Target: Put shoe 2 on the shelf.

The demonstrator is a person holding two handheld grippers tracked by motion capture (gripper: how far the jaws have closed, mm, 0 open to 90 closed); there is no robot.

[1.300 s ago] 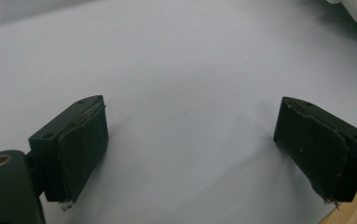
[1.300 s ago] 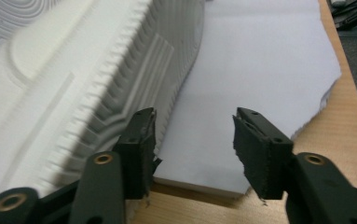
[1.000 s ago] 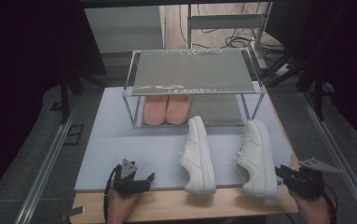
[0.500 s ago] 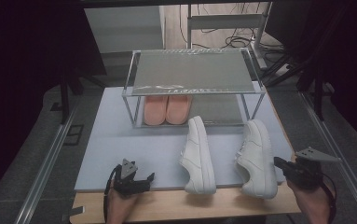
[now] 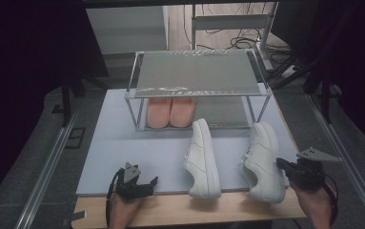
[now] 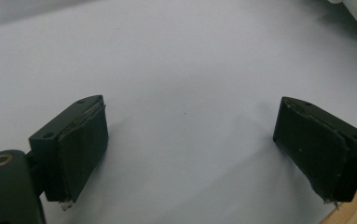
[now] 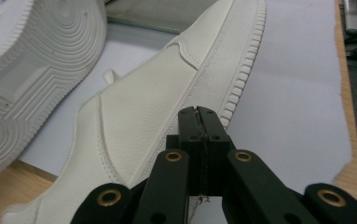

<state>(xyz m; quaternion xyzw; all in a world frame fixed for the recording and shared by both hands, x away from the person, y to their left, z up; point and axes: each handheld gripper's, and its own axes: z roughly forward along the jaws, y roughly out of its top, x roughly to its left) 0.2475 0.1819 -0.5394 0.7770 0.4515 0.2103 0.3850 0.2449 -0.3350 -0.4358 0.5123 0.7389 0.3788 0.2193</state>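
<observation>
The right tool is clenched tight with nothing in it, its tip just beside the right white shoe. That shoe sits at the near right of the counter. The other white shoe lies on its side to its left. The left tool is wide apart and empty at the near left edge.

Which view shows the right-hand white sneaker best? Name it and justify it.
The high view: the right-hand white sneaker shows whole there, toe toward the shoe rack, heel over the mat's near edge. The right gripper view shows its leather side and ribbed sole edge close up, past the shut right claw. The left gripper view adds nothing certain.
</observation>
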